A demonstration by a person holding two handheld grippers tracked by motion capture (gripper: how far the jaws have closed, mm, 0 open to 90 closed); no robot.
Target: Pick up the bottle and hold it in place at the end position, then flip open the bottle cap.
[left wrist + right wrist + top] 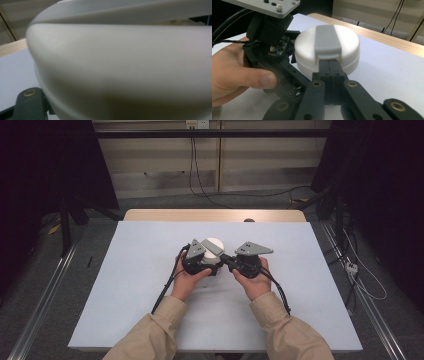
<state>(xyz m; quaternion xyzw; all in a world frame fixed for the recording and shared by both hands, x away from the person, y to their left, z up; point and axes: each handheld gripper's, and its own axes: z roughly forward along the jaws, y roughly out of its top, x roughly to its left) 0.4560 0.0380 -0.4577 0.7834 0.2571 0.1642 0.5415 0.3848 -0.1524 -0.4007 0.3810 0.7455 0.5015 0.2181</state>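
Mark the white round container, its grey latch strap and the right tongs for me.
white round container (347, 45), right gripper view, on its lid top.
grey latch strap (327, 41), right gripper view, mid-strap.
right tongs (330, 65), right gripper view, at the closed tips.

White table (135, 285), cables (200, 180) on floor behind.

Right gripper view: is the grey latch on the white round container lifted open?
No. The grey latch lies flat across the white round container.
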